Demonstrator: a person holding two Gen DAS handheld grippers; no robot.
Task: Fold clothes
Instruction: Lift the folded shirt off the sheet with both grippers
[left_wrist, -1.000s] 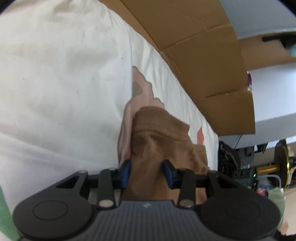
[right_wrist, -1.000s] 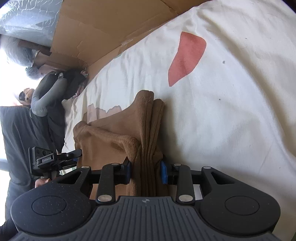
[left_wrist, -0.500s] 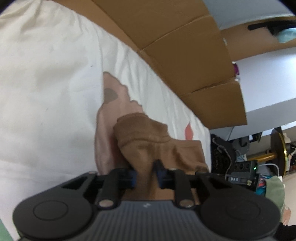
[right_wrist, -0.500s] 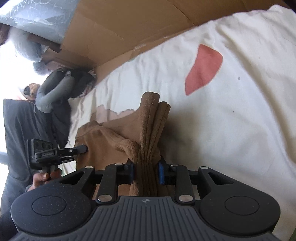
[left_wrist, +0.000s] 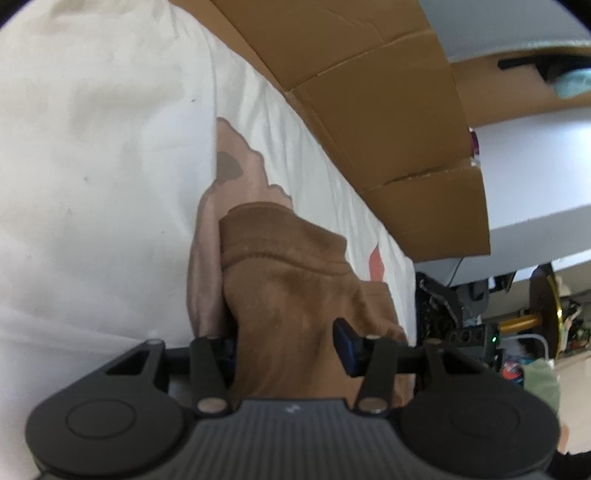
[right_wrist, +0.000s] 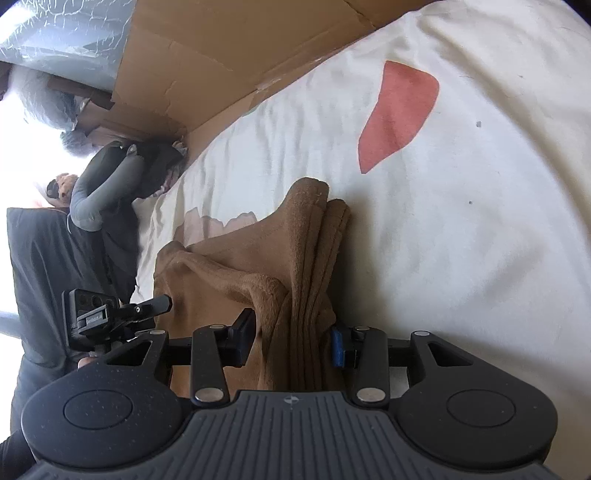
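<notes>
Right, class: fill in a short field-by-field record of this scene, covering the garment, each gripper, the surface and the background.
garment: soft brown fleece garment, bunched into folds, lying on the sheet
left: left gripper open, one finger either side of the brown fabric
right: right gripper open, jaws astride a thick stack of folded layers
surface: white bedsheet with a red patch
background: brown cardboard panels along the sheet's far edge
</notes>
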